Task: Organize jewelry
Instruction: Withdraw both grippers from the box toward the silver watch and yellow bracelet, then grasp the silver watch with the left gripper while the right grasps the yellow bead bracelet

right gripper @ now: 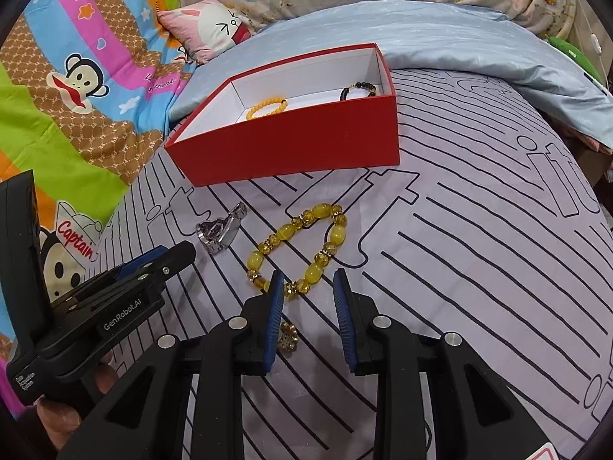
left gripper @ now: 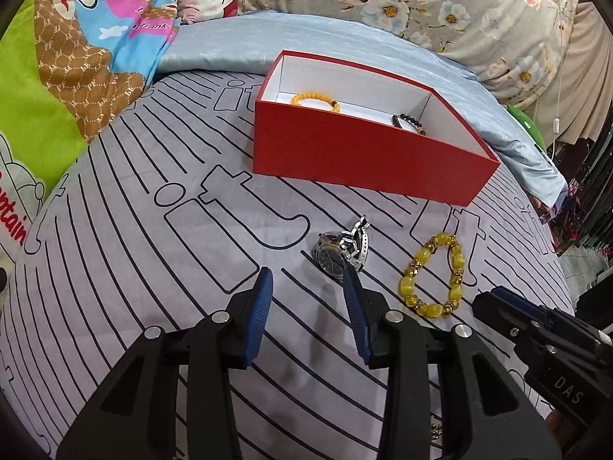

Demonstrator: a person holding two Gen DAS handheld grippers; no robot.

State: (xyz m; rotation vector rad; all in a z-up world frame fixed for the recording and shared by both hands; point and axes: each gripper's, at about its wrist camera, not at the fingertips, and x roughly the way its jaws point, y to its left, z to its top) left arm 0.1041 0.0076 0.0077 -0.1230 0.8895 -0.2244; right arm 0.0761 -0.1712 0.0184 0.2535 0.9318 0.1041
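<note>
A red box (left gripper: pixel 360 157) with a white inside stands on the bed; it also shows in the right wrist view (right gripper: pixel 299 149). In it lie an orange bead bracelet (left gripper: pixel 314 100) (right gripper: pixel 266 107) and a dark bead bracelet (left gripper: pixel 408 122) (right gripper: pixel 356 90). A silver watch (left gripper: pixel 341 251) (right gripper: pixel 220 232) lies on the sheet in front of the box. A yellow bead bracelet (left gripper: pixel 433 274) (right gripper: pixel 297 245) lies to its right. My left gripper (left gripper: pixel 308 280) is open, its right finger just at the watch. My right gripper (right gripper: pixel 308 281) is open just short of the yellow bracelet's near edge. A small gold piece (right gripper: pixel 288 337) lies under it.
The grey sheet with black line print (left gripper: pixel 153 268) covers the bed. A light blue cover (left gripper: pixel 237 44) lies behind the box. A bright cartoon quilt (right gripper: pixel 76 88) lies to the left, a floral quilt (left gripper: pixel 440 4) behind. The bed's edge drops off at the right (left gripper: pixel 563 237).
</note>
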